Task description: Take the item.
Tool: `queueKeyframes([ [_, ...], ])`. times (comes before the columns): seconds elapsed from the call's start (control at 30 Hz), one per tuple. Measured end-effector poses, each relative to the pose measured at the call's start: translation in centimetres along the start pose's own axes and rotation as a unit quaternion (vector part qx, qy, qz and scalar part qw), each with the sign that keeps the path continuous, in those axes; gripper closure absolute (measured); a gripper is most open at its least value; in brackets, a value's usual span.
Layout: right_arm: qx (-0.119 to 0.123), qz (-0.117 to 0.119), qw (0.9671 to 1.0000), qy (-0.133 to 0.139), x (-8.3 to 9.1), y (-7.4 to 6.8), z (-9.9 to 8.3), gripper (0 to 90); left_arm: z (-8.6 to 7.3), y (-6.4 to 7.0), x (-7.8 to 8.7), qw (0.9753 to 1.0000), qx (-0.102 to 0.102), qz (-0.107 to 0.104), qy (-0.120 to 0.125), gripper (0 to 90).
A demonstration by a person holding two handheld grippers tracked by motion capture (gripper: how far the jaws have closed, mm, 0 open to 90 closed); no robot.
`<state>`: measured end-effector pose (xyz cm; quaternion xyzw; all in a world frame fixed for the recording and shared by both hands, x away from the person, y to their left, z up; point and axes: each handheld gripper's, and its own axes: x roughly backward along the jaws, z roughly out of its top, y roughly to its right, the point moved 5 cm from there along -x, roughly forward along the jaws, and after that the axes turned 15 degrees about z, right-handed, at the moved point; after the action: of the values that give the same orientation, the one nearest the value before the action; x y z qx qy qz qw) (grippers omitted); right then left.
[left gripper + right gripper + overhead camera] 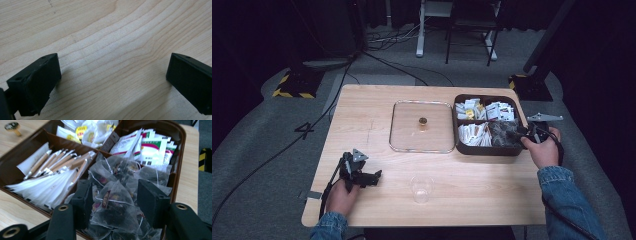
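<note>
Lower centre of our right gripper [113, 200] view, its jaws straddle a tea bag [113, 205], apart; our left gripper [113, 82] gapes over the table [105, 37].

In the right gripper view, the bottom edge is cutting off the tea bag [113, 207] sitting between the jaws, so whether they are pinching it is staying unclear. The brown tray [181, 142] is running out past twelve o'clock, and print on the packets [150, 147] is blurring beyond reading. In the left gripper view, the frame is clipping both jaws at six o'clock. From the high view, the small knob [423, 121] on the glass lid [404, 135] is showing too small to identify
</note>
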<state>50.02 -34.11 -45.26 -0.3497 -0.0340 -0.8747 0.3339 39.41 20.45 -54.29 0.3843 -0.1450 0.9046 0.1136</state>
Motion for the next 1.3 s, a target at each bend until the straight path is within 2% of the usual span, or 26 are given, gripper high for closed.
queueKeyframes([
  [0.23,-0.010,-0.005,0.9998,-0.015,-0.8,0.6,-0.8,47.7,0.0,0.0,0.0,1.0000,0.000,0.000,0.000,0.0],
  [0.43,-0.019,0.000,0.9995,-0.023,-1.5,0.7,-1.5,49.5,0.0,0.0,0.0,1.0000,0.000,0.000,0.000,0.0],
  [0.53,-0.021,0.003,0.9994,-0.026,-1.7,0.8,-1.6,52.2,0.0,0.0,0.0,1.0000,0.000,0.000,0.000,0.0],
  [0.63,-0.021,0.006,0.9993,-0.030,-1.7,0.8,-1.8,59.8,0.0,0.0,0.0,1.0000,0.000,0.000,0.000,0.0],
  [0.87,-0.025,0.010,0.9990,-0.036,-1.9,0.8,-2.0,66.9,0.0,0.0,0.0,1.0000,0.000,0.000,0.000,0.0],
  [1.0,-0.019,0.006,0.9994,-0.027,-1.4,0.7,-1.7,72.0,0.0,0.0,0.0,1.0000,0.000,0.000,0.000,0.0],
  [1.1,-0.019,0.010,0.9997,-0.015,-1.0,0.7,-1.5,81.0,0.0,0.0,0.0,1.0000,0.000,0.000,0.000,0.0],
  [1.3,-0.021,0.012,0.9997,-0.006,-0.6,0.7,-1.4,84.2,0.0,0.0,0.0,1.0000,0.000,0.000,0.000,0.0],
])
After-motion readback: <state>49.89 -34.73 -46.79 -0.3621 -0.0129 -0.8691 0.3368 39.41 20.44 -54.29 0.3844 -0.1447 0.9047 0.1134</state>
